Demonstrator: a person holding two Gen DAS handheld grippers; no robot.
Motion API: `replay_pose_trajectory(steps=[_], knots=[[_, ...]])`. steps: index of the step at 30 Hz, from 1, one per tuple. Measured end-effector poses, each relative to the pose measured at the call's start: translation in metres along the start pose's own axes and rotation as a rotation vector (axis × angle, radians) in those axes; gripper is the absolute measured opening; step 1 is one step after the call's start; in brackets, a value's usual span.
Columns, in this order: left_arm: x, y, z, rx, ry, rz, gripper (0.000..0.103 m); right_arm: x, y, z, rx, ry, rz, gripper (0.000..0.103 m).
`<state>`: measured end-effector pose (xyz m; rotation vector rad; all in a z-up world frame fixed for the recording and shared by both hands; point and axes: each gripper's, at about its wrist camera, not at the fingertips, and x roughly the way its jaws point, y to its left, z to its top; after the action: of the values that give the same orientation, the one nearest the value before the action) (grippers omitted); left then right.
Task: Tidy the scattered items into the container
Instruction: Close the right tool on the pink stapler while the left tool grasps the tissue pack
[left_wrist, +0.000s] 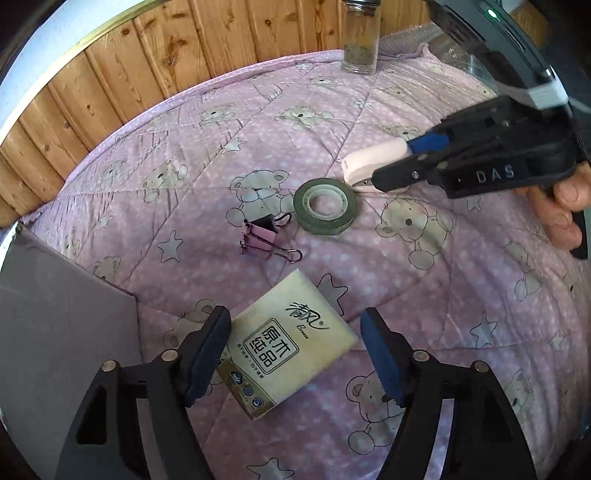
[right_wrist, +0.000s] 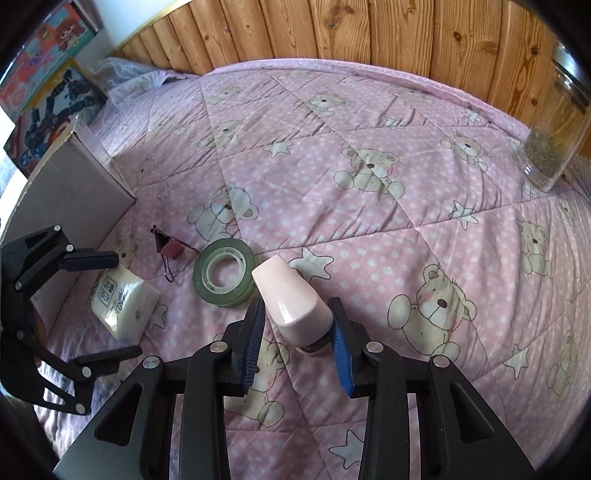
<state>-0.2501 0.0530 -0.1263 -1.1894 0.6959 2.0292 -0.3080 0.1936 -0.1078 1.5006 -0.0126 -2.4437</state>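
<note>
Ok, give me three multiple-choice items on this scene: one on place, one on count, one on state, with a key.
1. Where does the tape roll lie?
A. inside the box
B. on the quilt beside the binder clips
C. on the tissue pack

2. How many binder clips lie on the quilt?
A. two
B. five
C. none

3. How is the left gripper?
A. shut on the glass jar
B. shut on the tape roll
C. open around the tissue pack

Key: 1 B, the roll lies flat on the quilt next to the clips. 2 A, a black and a pink one. 3 C, its fingers stand apart on either side of the pack.
</note>
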Motion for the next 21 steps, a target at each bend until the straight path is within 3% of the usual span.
replay_pose_trajectory(steps=[3,7,11,15,18,21], knots=[[0.006,-0.010,-0.002,0.077,0.003,0.034,0.079,0.003,-0.005,0.002,0.063,-0.007,0.039,0.033],[-0.007,-0.005,0.002,0.036,-0.037,-0.022,0.047,-0.004,-0.006,0.001,0.129,-0.025,0.081,0.028],[-0.018,-0.002,0.004,-0.025,-0.042,-0.056,0.036,-0.011,-0.001,-0.008,0.154,-0.030,0.088,0.028],[-0.019,-0.004,0.005,-0.021,-0.034,-0.001,0.042,-0.011,0.003,-0.017,0.181,-0.031,0.095,0.028],[-0.016,0.001,0.005,-0.001,-0.031,0.081,0.076,-0.013,0.003,-0.020,0.212,-0.046,0.107,0.028],[-0.011,0.010,-0.001,-0.028,-0.011,0.091,0.078,-0.012,0.002,-0.022,0.241,-0.058,0.127,0.028]])
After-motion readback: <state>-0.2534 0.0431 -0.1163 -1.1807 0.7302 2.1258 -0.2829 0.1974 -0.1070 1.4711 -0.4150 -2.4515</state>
